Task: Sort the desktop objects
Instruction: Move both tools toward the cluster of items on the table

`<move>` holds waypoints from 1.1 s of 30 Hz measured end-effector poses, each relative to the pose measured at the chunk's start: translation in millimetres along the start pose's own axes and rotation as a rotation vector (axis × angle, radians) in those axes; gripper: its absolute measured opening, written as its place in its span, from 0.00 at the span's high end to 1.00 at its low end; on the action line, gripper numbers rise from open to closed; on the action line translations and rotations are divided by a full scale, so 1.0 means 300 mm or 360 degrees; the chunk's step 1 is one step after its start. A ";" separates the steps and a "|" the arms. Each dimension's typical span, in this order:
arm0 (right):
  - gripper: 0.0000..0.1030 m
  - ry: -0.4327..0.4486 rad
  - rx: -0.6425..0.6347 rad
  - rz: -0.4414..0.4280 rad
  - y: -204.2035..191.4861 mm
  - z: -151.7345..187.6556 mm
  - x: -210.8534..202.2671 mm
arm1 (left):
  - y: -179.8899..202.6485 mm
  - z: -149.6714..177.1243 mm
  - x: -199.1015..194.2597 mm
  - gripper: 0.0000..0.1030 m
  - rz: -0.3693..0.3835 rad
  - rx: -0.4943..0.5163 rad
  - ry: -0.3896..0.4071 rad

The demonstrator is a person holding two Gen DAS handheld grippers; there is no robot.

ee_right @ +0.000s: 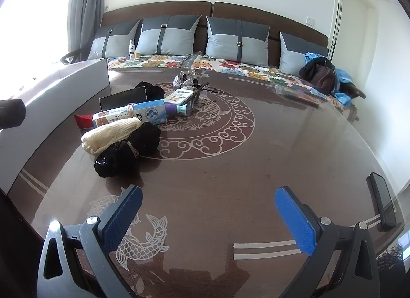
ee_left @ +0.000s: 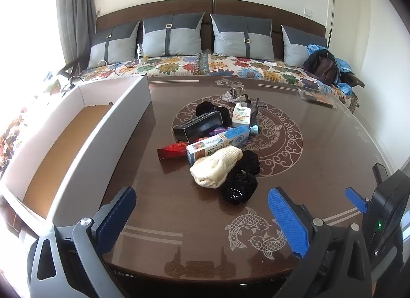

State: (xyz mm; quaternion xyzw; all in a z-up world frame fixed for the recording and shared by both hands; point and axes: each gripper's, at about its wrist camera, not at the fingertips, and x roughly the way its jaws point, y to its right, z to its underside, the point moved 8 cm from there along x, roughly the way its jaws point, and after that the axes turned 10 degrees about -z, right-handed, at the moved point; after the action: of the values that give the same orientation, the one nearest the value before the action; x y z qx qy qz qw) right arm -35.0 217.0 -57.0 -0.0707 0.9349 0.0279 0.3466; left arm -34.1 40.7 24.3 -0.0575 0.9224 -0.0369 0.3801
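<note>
Both tongs are spread wide with nothing in them: left gripper and right gripper hover over the table. The clutter pile sits mid-frame, cardboard box at left.

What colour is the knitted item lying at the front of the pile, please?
Cream; the knitted woolly item shows best in the left wrist view.

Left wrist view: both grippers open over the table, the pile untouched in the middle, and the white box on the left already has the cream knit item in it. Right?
Not quite: the white box holds nothing visible. The left wrist view shows the cream knit item in the pile.
</note>
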 end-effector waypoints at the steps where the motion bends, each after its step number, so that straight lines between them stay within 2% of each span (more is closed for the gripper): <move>1: 0.00 0.0002 -0.0001 0.0001 0.000 0.000 -0.001 | 0.004 -0.007 -0.013 0.00 0.0008 -0.0002 0.0004; 13: 0.00 0.0033 0.0042 -0.0003 0.033 -0.010 -0.022 | 0.081 -0.077 -0.154 0.00 0.0100 0.0011 0.0075; 33: 0.00 0.0064 0.0102 -0.0019 0.066 -0.014 -0.037 | 0.142 -0.101 -0.238 0.00 0.0158 0.0057 0.0120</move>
State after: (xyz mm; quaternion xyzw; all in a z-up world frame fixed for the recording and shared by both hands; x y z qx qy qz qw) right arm -32.5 237.5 -46.6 -0.0658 0.9417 -0.0055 0.3301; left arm -8.6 93.1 90.8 -0.0034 0.9370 -0.0367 0.3475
